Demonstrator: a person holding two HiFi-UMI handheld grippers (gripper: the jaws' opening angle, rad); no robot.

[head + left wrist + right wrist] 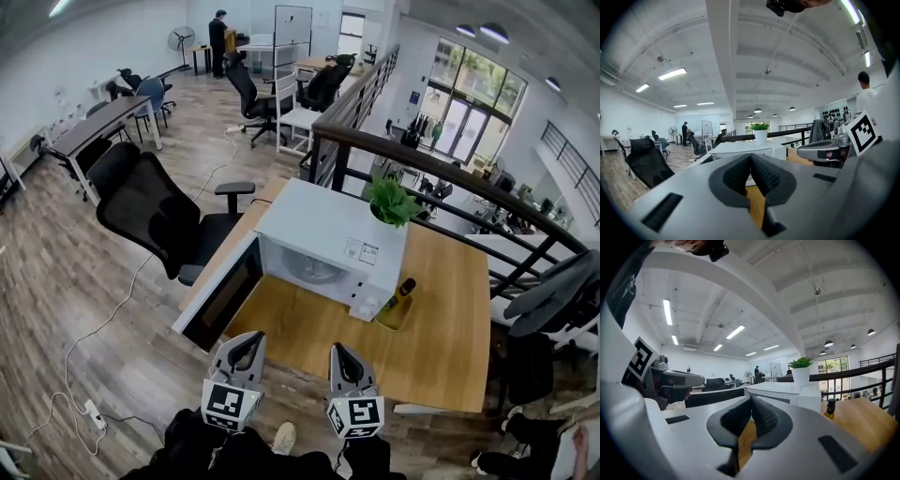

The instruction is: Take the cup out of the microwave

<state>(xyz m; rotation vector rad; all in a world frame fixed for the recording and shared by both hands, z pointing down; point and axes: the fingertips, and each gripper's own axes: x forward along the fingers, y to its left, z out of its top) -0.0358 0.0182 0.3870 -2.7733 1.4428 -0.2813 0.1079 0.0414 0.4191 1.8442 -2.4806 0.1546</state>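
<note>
The white microwave [328, 230] stands on the wooden table [441, 319] with its door [220, 300] swung open toward the left. In the head view the lit cavity shows a round turntable, and I cannot make out a cup inside. My left gripper [246, 342] and right gripper [339, 349] hover side by side at the table's near edge, in front of the microwave and apart from it. Both are shut with nothing between the pads. The left gripper view has its jaws [750, 157] meeting before the microwave [740, 149]. The right gripper [751, 399] also faces the microwave [783, 390].
A potted plant [392, 200] sits on the microwave's top. A dark bottle [401, 292] stands on the table just right of the microwave. A black office chair [150, 211] is left of the table, a dark railing [422, 164] runs behind, and a power strip [94, 412] lies on the floor.
</note>
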